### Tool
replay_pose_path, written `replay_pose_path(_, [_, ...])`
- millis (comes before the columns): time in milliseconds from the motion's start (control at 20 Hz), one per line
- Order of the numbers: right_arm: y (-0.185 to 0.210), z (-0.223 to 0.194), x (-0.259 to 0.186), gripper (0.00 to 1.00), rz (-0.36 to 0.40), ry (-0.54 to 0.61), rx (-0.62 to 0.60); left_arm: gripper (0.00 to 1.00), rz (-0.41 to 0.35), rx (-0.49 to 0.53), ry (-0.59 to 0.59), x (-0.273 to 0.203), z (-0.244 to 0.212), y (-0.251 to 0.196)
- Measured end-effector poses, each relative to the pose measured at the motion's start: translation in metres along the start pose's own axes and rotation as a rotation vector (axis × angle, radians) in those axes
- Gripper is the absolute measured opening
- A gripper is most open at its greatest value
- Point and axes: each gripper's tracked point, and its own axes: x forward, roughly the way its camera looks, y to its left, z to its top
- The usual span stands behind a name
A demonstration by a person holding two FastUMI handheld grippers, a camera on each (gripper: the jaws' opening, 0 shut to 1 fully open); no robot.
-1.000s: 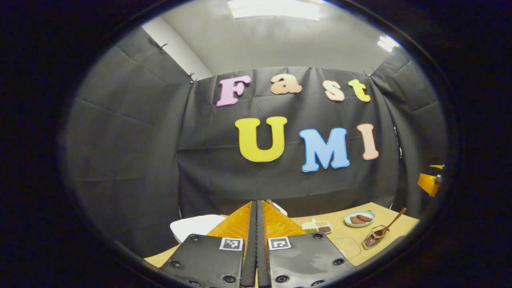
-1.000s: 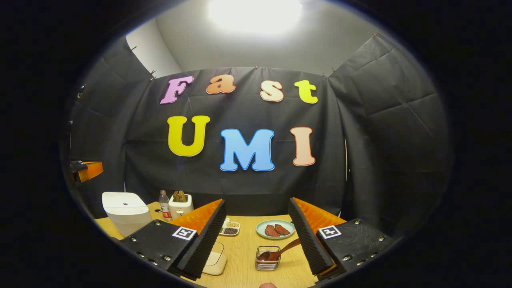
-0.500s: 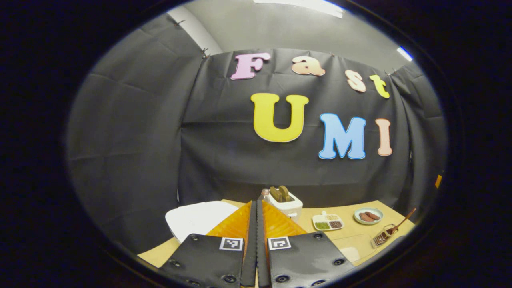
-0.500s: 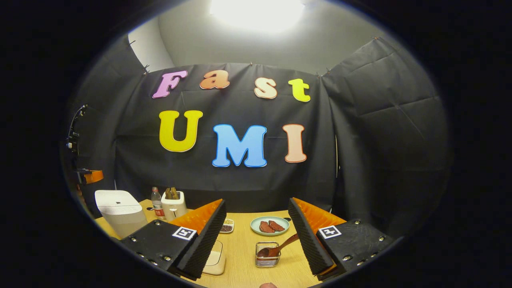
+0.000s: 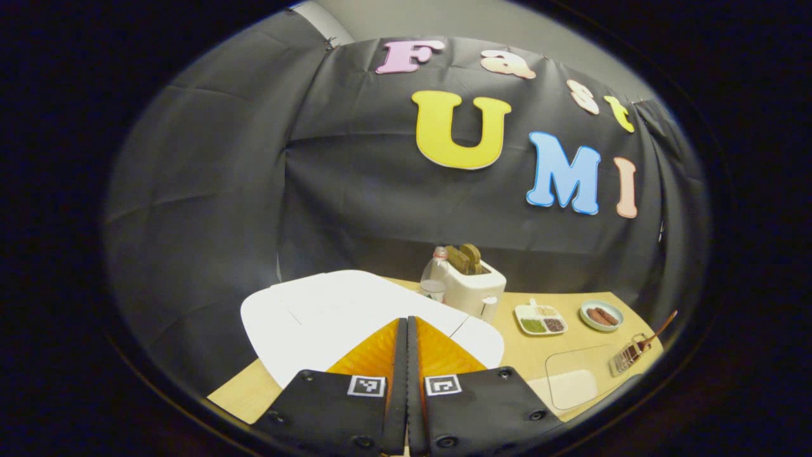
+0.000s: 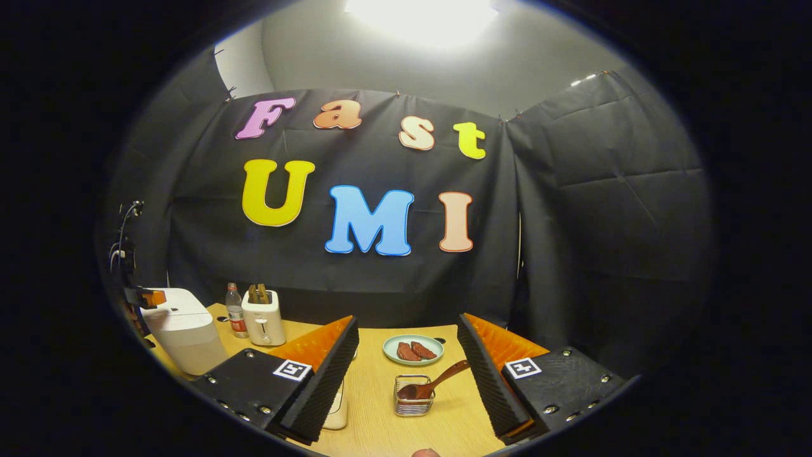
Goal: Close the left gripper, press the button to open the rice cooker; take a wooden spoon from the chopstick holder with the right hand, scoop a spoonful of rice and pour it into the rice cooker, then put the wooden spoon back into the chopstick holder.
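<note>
Tilted down since a second ago: my left gripper [image 5: 406, 330] now looks over the white rice cooker [image 5: 330, 311], whose lid is down and spreads just beyond my tips. Left jaws pressed together, nothing between them. Beyond the cooker stand a toaster [image 5: 472, 289] and a bottle [image 5: 434, 279] on the tabletop [image 5: 526, 349].

Right gripper [image 6: 406, 355]: jaws wide, holding nothing, drifted a little rightward. Between them, farther off, the wire chopstick holder [image 6: 412, 404] sits on the tabletop with the wooden spoon [image 6: 438, 383] in it, handle leaning up to the right. Plate [image 6: 413, 350] behind it. Rice cooker at far left.
</note>
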Motion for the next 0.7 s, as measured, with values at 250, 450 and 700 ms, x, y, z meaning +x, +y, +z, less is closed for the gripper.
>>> replay_pose_path(250, [0.004,0.001,0.001,0.95,0.011,0.002,-0.026,0.1,-0.02,-0.031,0.028,0.01,-0.016,-0.001])
replay_pose_path(450, [0.001,0.007,0.003,0.95,0.024,-0.014,-0.022,0.09,-0.01,-0.03,0.039,0.012,-0.014,0.0])
replay_pose_path(700, [-0.007,0.007,0.009,0.95,0.048,-0.013,-0.011,0.09,0.062,0.078,-0.093,-0.006,0.04,-0.001])
